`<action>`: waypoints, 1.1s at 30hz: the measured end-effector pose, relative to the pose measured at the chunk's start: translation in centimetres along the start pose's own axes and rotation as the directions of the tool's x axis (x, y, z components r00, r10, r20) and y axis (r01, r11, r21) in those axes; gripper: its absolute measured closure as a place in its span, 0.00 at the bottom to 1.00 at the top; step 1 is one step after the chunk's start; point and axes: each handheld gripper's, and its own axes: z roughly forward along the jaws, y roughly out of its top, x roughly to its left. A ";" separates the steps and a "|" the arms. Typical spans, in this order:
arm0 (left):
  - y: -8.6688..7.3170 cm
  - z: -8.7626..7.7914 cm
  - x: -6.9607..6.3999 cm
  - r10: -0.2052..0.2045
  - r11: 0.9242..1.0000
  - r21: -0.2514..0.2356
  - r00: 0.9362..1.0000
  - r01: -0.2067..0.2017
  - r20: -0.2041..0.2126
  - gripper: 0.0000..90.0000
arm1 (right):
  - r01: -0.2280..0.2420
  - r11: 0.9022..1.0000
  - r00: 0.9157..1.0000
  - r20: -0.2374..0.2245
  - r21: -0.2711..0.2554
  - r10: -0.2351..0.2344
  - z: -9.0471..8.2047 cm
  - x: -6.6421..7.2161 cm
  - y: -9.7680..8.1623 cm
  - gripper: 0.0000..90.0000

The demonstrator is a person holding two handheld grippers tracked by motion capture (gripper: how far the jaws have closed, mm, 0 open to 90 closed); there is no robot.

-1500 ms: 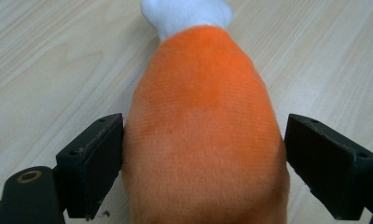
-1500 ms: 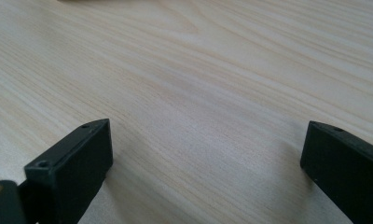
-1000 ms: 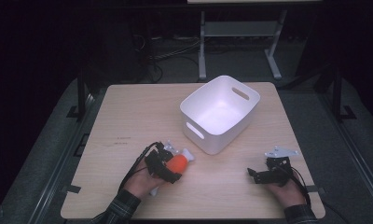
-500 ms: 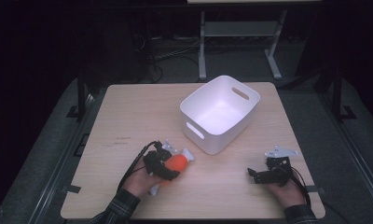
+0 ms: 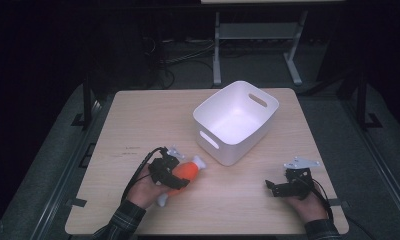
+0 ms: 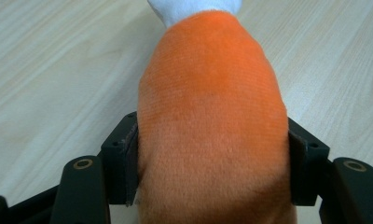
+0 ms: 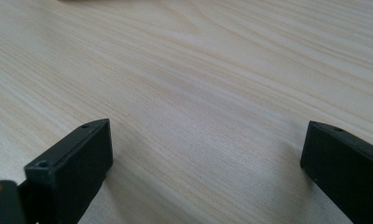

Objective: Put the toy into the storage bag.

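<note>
The work looks to be at an early stage: the orange plush toy (image 5: 184,172) is grasped but lies low over the bench (image 5: 138,115), lower left of centre in the high view, and the white bin (image 5: 236,121) at the upper middle is empty. My guess is that the toy goes into that bin; carrying it across and letting go are still to do.

The left gripper (image 5: 169,172) has its fingers (image 6: 124,161) closed on the toy's orange body, pads pressing both sides, with the white tip (image 6: 194,9) pointing away toward the bin.

The right gripper (image 5: 283,188) rests at the lower right of the bench, well apart from the toy. Its fingers (image 7: 72,161) stand wide open over bare wood, holding nothing.
</note>
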 end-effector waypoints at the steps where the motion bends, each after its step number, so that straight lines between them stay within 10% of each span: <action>1: 0.0 -0.1 0.1 0.000 1.000 -0.001 1.000 0.000 0.000 0.37 | -0.001 1.000 1.000 0.000 0.000 0.001 0.0 0.0 0.0 0.02; 33: 1.9 -4.7 2.4 -0.006 0.998 -0.065 1.000 0.006 0.012 0.35 | 0.001 1.000 1.000 -0.001 0.000 -0.001 0.0 0.0 0.0 0.02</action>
